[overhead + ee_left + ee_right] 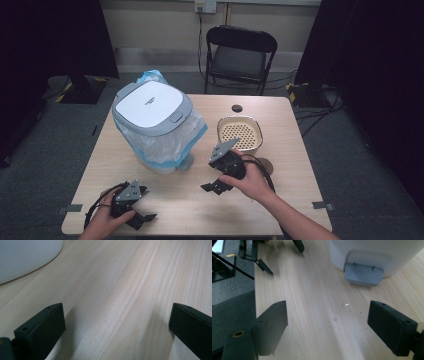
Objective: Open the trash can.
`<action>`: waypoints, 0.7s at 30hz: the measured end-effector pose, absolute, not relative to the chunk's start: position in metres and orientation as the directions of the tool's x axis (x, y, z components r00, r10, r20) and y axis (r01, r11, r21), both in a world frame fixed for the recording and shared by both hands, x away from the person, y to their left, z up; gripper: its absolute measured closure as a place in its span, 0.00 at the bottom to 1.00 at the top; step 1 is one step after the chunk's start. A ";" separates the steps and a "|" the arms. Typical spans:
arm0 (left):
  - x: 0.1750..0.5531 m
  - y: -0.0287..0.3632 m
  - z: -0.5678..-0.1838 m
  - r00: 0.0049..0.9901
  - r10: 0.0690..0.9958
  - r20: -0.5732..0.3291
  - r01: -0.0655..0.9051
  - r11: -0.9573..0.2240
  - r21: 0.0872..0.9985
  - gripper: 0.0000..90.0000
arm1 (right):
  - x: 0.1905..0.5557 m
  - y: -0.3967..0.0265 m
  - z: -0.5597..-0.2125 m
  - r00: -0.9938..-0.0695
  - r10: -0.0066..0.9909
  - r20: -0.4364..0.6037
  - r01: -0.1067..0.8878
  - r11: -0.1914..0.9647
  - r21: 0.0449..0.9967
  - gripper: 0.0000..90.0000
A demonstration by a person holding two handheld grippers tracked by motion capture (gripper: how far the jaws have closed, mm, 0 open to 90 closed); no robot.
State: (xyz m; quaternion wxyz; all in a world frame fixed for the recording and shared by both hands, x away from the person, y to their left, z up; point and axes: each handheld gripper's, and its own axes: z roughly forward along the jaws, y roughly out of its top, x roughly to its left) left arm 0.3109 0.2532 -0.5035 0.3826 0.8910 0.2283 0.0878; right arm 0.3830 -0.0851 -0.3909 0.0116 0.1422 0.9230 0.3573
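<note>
A small white pedal bin point(155, 122) with a grey-rimmed lid and a blue-edged plastic liner stands on the left half of the wooden table point(200, 210). My left gripper point(146, 205) rests near the front left edge. In the left gripper view it point(116, 320) stands open over bare wood, with the bin's white base point(22, 257) beyond. My right gripper point(212, 184) hovers above the table's middle, to the right of the bin. In the right gripper view it point(327, 322) is open and holds nothing, aimed toward the bin's grey pedal point(364, 273). The left gripper point(262, 257) lies farther off.
A beige perforated basket point(240, 134) sits on the right half of the table, just beyond the right hand. A small dark round object point(237, 108) lies near the far edge. A brownish disc point(267, 165) lies beside the right hand. A black folding chair point(240, 55) stands behind the table.
</note>
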 end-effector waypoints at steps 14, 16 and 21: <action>0.311 0.253 -0.504 0.881 0.473 -0.019 0.340 -0.603 0.722 0.00 | 0.395 -0.079 -0.356 -0.964 0.259 0.059 0.233 0.718 0.656 0.18; 0.311 0.253 -0.504 0.881 0.473 -0.019 0.340 -0.603 0.722 0.00 | 0.396 -0.079 -0.354 -0.964 0.260 0.056 0.232 0.717 0.657 0.18; 0.311 0.253 -0.504 0.881 0.473 -0.019 0.340 -0.603 0.721 0.00 | 0.401 -0.077 -0.344 -0.964 0.261 0.047 0.226 0.714 0.663 0.18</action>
